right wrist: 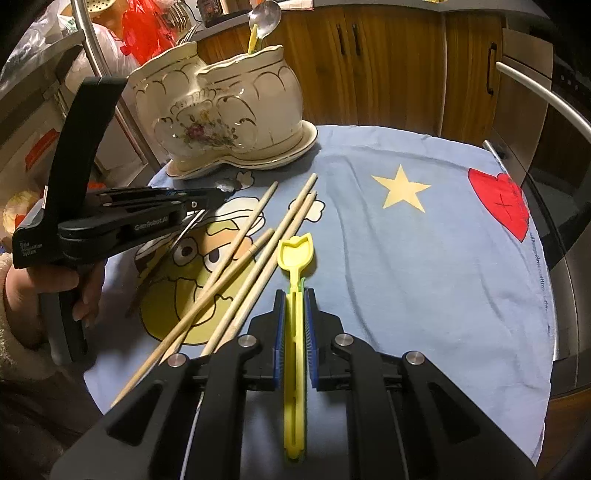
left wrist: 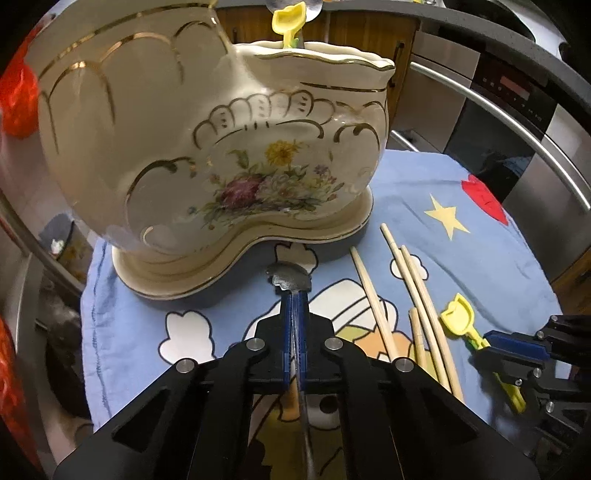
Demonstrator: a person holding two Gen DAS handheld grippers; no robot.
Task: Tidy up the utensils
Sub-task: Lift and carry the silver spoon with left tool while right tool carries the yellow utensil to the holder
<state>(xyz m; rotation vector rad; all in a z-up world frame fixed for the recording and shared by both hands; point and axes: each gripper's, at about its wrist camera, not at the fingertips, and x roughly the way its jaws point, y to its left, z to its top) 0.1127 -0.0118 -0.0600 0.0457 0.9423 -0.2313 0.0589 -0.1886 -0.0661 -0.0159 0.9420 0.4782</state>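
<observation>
Left gripper (left wrist: 294,295) fingers clenched on a metal spoon (left wrist: 290,277); handle runs back under the gripper body, end cut off by frame edge. Spoon bowl sits just in front of the ceramic holder (left wrist: 229,155), near its base. Right gripper (right wrist: 294,295) fingers grasp a yellow scoop (right wrist: 295,258), head sticking out past the fingertips, over the blue cloth (right wrist: 424,258) on the bench. Wooden chopsticks (right wrist: 236,273) lie loose on the cloth btwn holder and right gripper; their near ends are hidden behind the gripper. Another yellow scoop (left wrist: 289,18) and a spoon stand in the holder, tops partly cut off in left wrist view. Left gripper side reads "GenRobot.AI"; smaller label too blurry to read.
</observation>
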